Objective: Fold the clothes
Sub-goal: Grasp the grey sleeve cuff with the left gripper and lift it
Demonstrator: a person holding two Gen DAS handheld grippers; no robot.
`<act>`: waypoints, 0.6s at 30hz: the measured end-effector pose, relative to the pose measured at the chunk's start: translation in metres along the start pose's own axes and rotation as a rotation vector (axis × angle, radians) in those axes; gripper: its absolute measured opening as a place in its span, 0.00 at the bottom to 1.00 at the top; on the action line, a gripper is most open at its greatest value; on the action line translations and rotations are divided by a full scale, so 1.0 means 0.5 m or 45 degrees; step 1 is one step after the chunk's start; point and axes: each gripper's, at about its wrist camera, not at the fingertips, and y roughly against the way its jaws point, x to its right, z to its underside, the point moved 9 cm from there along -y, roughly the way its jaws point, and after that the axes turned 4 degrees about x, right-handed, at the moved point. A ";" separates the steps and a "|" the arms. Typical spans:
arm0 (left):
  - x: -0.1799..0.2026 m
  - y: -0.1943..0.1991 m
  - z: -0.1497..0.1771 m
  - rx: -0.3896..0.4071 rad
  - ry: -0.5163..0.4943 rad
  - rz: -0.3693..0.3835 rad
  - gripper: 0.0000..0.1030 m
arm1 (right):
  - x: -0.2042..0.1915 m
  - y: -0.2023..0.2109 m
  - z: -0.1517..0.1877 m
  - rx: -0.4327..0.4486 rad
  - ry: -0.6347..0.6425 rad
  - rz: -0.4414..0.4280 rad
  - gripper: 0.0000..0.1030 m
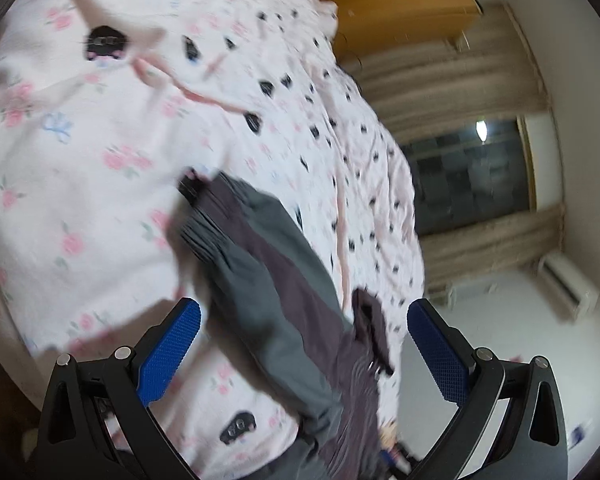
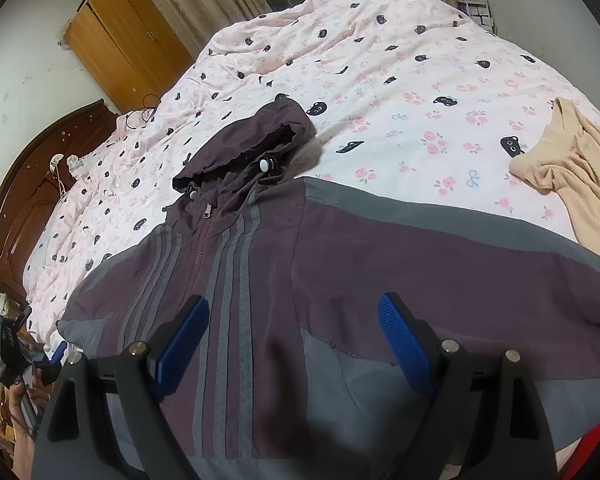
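Note:
A dark purple and grey hooded jacket [image 2: 308,264] lies spread front up on the bed, zipped, hood [image 2: 256,140] towards the far side, one sleeve [image 2: 480,256] stretched to the right. My right gripper [image 2: 294,316] is open just above the jacket's chest and holds nothing. In the blurred, tilted left wrist view a sleeve of the jacket [image 1: 260,248] runs across the bedspread between the blue fingers. My left gripper [image 1: 304,320] is open above that sleeve and holds nothing.
The bed has a pink flowered bedspread [image 2: 400,80]. A beige knitted garment [image 2: 572,176] lies at the bed's right side. A wooden wardrobe [image 2: 124,40] and a dark headboard [image 2: 40,184] stand to the left. Curtains and a window [image 1: 468,168] are behind.

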 end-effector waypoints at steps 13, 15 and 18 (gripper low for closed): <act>-0.066 -0.020 -0.074 0.084 0.222 0.130 0.99 | -0.009 -0.010 0.011 -0.026 0.024 0.001 0.86; -0.064 -0.026 -0.076 0.081 0.221 0.148 0.99 | -0.011 -0.012 0.013 -0.031 0.025 -0.001 0.86; -0.062 -0.028 -0.077 0.069 0.221 0.174 0.99 | -0.015 -0.016 0.016 -0.040 0.030 -0.002 0.86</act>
